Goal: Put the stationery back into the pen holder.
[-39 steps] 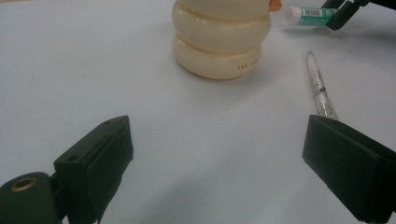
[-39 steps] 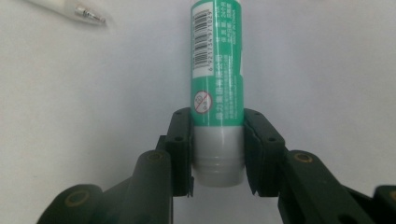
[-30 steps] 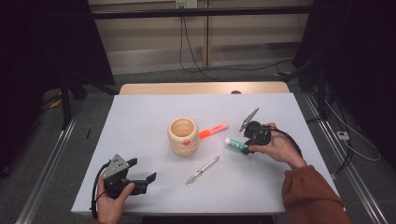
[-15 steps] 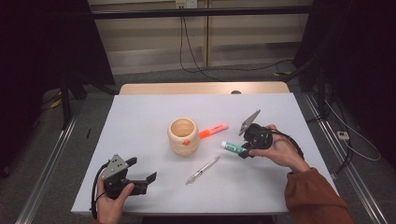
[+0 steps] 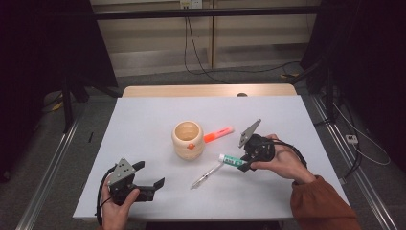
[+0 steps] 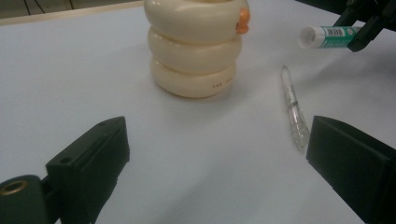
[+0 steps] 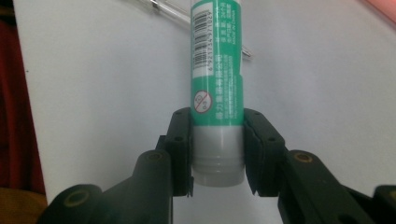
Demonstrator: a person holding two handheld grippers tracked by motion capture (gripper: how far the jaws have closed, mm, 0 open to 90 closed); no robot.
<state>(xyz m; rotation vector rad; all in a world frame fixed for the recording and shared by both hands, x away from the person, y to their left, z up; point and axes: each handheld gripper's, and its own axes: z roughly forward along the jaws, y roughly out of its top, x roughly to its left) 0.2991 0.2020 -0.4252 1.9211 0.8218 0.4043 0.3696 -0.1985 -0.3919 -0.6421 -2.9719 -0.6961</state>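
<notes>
While right tongs (image 7: 217, 154) clamp it, glue stick (image 7: 215, 60) (cap cropped).

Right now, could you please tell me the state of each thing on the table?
Glue stick: clamped in right claw, lifted.
Left claw: open, holding nothing.
Cream holder: upright.
Clear pen: lying flat.
Orange highlighter: lying flat beside the holder.

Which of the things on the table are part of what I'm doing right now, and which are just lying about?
In the job:
- right gripper, shut on the glue stick
- cream ringed holder, nearest, likely the target

Lying about:
- clear pen
- orange marker
- left gripper, open, idle
</notes>
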